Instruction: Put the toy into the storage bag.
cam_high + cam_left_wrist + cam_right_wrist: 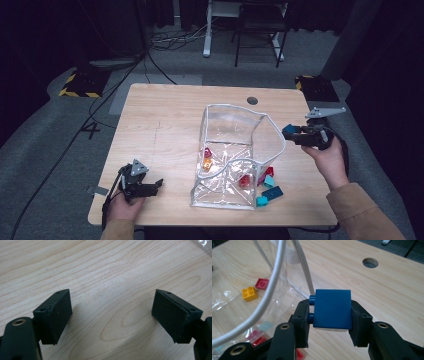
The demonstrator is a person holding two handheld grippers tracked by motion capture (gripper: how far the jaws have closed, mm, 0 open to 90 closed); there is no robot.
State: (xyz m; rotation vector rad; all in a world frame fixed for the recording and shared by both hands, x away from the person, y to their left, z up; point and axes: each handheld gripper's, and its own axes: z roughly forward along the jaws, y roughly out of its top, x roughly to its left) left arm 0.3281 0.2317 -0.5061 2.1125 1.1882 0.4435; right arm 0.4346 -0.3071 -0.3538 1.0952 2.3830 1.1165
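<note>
I'm holding the blue brick (332,308) clamped in the right claw (329,322), just outside the clear bag's (235,150) rim. Left claw (111,315) is idling wide open, gripping nothing, over the worktop (165,125). I'm thinking lift clear of the rim before releasing inside.

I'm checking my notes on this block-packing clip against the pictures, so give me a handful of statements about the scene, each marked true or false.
1. The right gripper is shut on a blue block. True.
2. The left gripper holds a yellow block. False: its jaws stand wide apart over the bare wooden table, with nothing between them.
3. The clear bag stands open on the table. True.
4. A yellow block lies inside the bag. True.
5. Every block is already in the bag. False: teal blocks lie on the table beside its right corner.
</note>
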